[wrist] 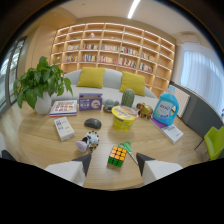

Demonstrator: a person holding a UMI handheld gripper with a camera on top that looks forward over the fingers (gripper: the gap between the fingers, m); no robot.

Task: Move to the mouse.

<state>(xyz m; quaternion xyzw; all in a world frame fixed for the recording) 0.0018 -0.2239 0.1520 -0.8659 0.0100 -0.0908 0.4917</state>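
my gripper (114, 161) hangs released with the rubik's cube (117, 155) between its fingers, so heading for the mouse (92, 123) i risk knocking it or the cow toy (90, 140).

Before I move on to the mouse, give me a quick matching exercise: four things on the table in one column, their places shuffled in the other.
Things:
1. Rubik's cube
2. mouse
3. blue detergent bottle
4. potted plant

Places:
A. far side of the table, beside the yellow tub
B. between the open tool's fingers
C. table edge near the window, by the picture book
D. mid-table, beyond the cow toy

Pairs: 1-B, 2-D, 3-A, 4-C
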